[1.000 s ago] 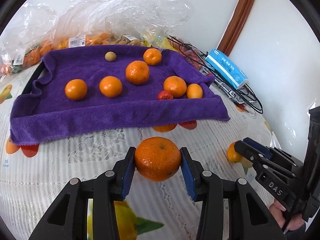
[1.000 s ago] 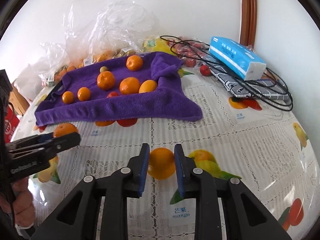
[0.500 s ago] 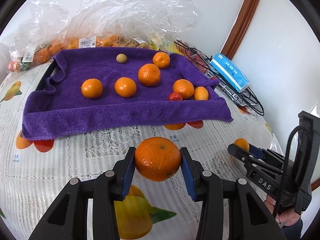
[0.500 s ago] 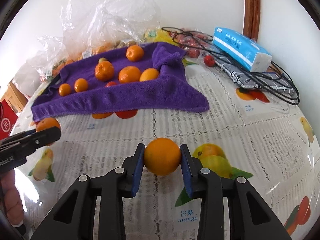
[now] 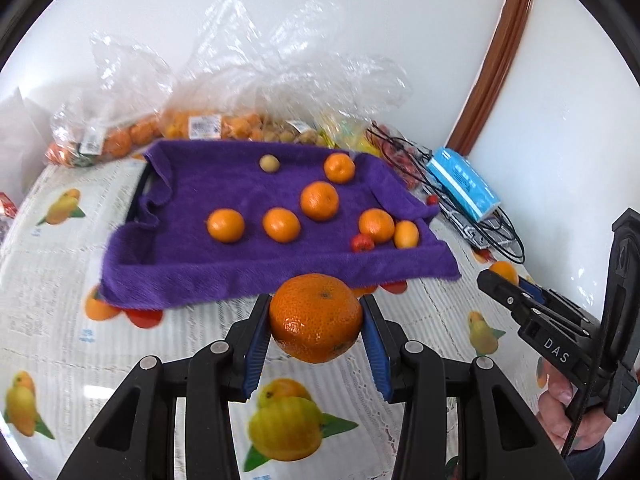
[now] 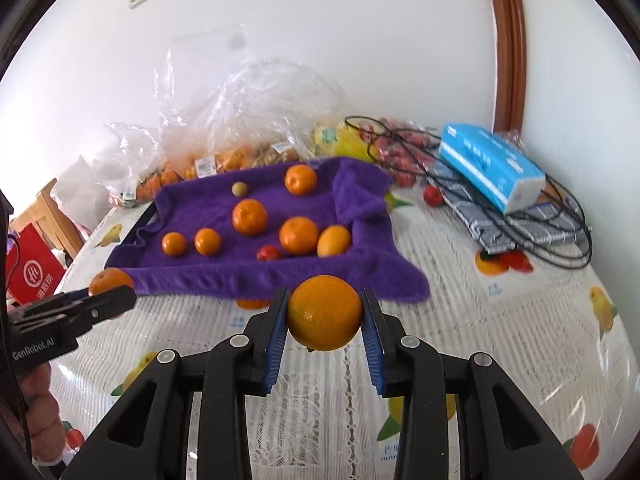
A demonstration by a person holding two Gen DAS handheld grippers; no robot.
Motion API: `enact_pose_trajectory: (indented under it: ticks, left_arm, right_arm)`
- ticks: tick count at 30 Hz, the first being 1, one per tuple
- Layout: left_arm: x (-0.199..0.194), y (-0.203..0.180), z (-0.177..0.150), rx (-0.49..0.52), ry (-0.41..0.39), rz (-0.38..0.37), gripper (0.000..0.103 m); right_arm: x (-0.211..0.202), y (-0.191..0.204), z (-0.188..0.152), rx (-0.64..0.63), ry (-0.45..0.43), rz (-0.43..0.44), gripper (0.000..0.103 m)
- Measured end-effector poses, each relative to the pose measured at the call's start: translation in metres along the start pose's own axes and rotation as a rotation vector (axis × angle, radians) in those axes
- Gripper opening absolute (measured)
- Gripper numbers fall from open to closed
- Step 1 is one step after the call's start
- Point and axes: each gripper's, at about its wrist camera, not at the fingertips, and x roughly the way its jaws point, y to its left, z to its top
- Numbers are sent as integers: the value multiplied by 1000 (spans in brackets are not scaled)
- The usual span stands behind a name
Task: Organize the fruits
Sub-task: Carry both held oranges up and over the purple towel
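Blue tissue pack (image 6: 491, 165) on black cables (image 6: 552, 236), red bag (image 6: 32, 276) w/ prob. chair (image 6: 48, 216) behind

Towel (image 5: 256, 272) mid-table; fruits (image 5: 319, 200) on it; bags (image 5: 192, 124) behind; tissue pack (image 5: 464, 184) right.

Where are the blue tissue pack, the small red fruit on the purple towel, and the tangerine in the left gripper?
blue tissue pack (image 6: 490, 166): right wrist view, its top face.
small red fruit (image 5: 362, 243): left wrist view, its middle.
tangerine (image 5: 315, 322): left wrist view, its front skin.
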Motion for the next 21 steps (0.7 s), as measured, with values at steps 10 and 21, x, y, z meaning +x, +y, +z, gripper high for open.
enact_pose_trajectory:
  ticks: [10, 21]
  left_arm:
    - [-12, 10, 11, 12, -33, 39, 41]
    - [-5, 31, 32, -34, -59, 84, 41]
  right_arm:
    - [1, 15, 13, -24, -11, 0, 35]
    - [15, 44, 50, -35, -71, 39, 35]
